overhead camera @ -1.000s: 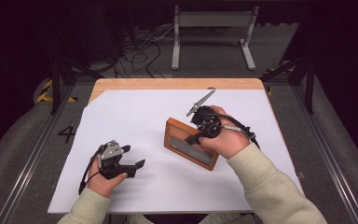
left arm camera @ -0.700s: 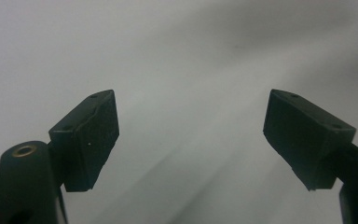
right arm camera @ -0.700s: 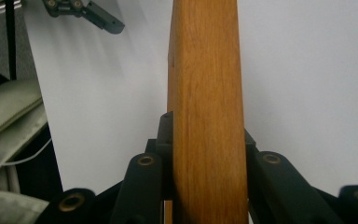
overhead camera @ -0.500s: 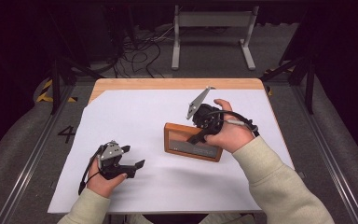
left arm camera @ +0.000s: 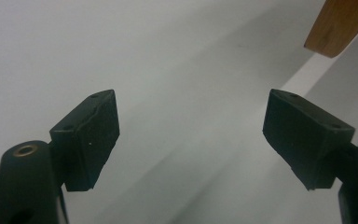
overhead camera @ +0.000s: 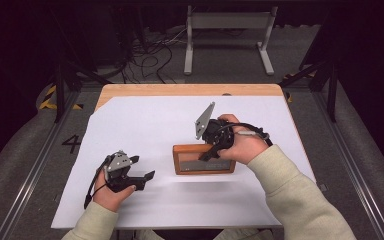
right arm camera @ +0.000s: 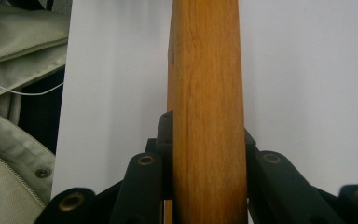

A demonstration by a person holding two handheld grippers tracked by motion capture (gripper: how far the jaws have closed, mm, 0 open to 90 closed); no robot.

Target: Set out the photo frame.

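While the wooden frame lies flat near the middle of the white surface, the right tongs clamp its right end — jaws pressed on both faces of the wood. At about eight o'clock from it, well apart, the left tongs rest wide open, holding nothing.

Bare white sheet lies open everywhere except at the wooden frame.

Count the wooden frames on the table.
1. The frame stands on edge on the white sheet, right of centre, clamped at its top rail by the right gripper. None seems hidden.
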